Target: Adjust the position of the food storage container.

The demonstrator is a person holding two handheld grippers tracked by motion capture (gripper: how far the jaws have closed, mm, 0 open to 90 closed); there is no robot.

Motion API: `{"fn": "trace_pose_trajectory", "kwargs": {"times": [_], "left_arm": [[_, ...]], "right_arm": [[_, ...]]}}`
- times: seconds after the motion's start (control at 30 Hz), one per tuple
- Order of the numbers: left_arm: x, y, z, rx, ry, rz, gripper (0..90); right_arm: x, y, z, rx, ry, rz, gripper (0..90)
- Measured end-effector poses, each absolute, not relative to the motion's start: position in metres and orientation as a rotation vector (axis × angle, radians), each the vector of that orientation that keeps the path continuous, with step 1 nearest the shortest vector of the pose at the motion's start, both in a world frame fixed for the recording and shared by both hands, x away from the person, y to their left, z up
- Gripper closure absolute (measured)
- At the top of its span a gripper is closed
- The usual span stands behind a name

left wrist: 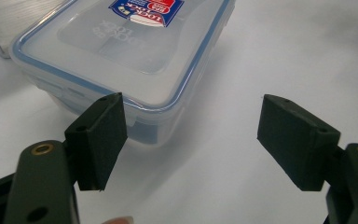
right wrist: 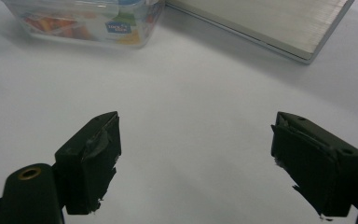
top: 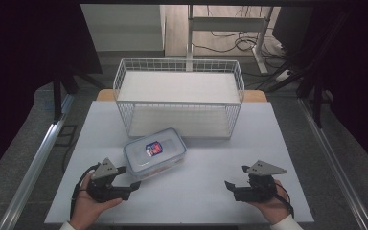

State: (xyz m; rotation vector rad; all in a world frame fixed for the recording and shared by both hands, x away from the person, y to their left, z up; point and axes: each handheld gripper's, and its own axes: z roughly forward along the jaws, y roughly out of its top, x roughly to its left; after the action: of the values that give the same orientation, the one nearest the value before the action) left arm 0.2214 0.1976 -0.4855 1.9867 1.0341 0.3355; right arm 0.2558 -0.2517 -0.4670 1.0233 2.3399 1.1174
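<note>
A clear plastic food box [top: 155, 152] with a blue-sealed lid and a red and blue label lies on the white table [top: 206, 191], in front of a white wire basket [top: 179, 96]. My left gripper [top: 130, 178] rests low just left of the box's near corner, jaws open and empty. In the left gripper view the box [left wrist: 121, 51] sits just beyond the left gripper [left wrist: 191, 135], behind its left pad. My right gripper [top: 237, 177] rests at the right, open and empty, well apart from the box. In the right gripper view the box [right wrist: 84, 21] lies far off beyond the right gripper [right wrist: 196, 158].
The wire basket stands at the back middle of the table with its open side facing me; its base edge [right wrist: 270, 23] appears in the right gripper view. Bare table lies between the two grippers. Desk legs and cables [top: 230, 43] stand on the floor behind.
</note>
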Motion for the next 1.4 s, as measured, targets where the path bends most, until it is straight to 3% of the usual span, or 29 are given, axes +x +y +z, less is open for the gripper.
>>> {"fn": "trace_pose_trajectory", "kwargs": {"times": [1.03, 1.4], "left_arm": [[0.224, 0.194, -0.472, 1.971, 1.021, 0.348, 24.0], [0.254, 0.195, -0.460, 1.957, 1.020, 0.329, 26.1]], "right_arm": [[0.259, -0.256, -0.465, 1.048, 2.337, 1.102, 17.7], [0.261, -0.255, -0.467, 1.057, 2.340, 1.084, 18.0]]}}
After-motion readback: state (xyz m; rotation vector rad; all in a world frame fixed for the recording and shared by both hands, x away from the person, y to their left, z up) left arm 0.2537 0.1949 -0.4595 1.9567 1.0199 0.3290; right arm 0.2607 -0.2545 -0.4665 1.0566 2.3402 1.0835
